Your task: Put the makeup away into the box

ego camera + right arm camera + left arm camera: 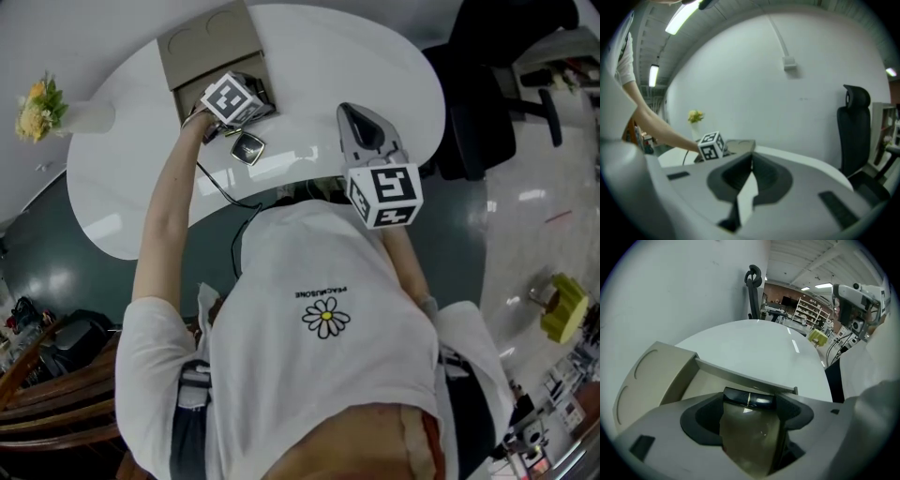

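Note:
An open beige box (202, 45) stands at the far side of the white table (319, 66). My left gripper (255, 94) hangs over its open compartment. In the left gripper view the left gripper (749, 403) is shut on a dark glossy makeup tube (749, 398) with a thin gold band, held crosswise just above the box (661, 376). A black square compact (247, 147) lies on the table in front of the box. My right gripper (367, 131) is held above the table's near edge, to the right of the box. It (751, 161) is shut with nothing between its fingers.
A white vase of yellow flowers (42, 105) stands at the table's left end. A black cable (225, 192) runs from the left gripper over the near edge. A black office chair (487, 84) stands right of the table. A yellow object (562, 305) sits on the floor.

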Demonstrator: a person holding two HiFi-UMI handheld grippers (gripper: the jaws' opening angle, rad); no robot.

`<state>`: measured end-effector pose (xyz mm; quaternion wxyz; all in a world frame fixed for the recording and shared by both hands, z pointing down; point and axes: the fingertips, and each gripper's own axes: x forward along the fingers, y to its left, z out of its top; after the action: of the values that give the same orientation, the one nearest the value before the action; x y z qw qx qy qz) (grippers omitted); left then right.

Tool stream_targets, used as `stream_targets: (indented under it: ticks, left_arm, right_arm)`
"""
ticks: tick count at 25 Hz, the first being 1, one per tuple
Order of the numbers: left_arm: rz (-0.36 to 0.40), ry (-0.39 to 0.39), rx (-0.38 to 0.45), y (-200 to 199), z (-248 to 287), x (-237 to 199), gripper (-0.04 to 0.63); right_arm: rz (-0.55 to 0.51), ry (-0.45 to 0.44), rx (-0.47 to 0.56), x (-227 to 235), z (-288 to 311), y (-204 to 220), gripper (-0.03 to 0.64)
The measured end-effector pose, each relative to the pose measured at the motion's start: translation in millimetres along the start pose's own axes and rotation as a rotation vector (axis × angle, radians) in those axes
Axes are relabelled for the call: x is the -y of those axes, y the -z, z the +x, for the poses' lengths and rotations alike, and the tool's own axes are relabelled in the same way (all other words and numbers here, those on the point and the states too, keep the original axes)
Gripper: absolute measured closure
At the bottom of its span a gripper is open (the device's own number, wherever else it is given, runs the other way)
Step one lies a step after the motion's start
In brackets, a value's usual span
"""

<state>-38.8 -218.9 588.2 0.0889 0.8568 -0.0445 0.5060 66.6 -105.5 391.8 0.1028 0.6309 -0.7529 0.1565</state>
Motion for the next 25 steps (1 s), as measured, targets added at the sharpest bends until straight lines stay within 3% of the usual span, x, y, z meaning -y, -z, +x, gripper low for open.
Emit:
stream_targets:
  ticks: [4,8,19,22,25]
  left_arm:
    - [0.018,-0.035,0.01,-1.2,3.0,-2.5,0.241]
    - [0.05,-0.122,0.014,-3.7,-0.1,-14.6,0.241]
    - [0.054,-0.165,0.049,-7.9,-11.9,-12.9,0.241]
    - [0.027,-0.174,0.07,-9.3,-17.9,-15.8,0.241]
    - [-0.048,-0.179,0.149,-16.9,-32.3,-20.9,0.241]
  right_arm:
    - [0.017,0.024,-0.001,7.3,-6.0,2.1,0.586]
    - [0.035,0.022,0.0,7.7,-7.5,3.4,0.586]
    - [0.007,-0.004,-0.005,-5.5,-7.8,3.0,0.586]
    - [-0.008,-0.011,-0.005,-6.5,-5.6,1.9,0.586]
    - [-0.026,-0.025,0.004,-7.5,-0.9,-3.7,0.586]
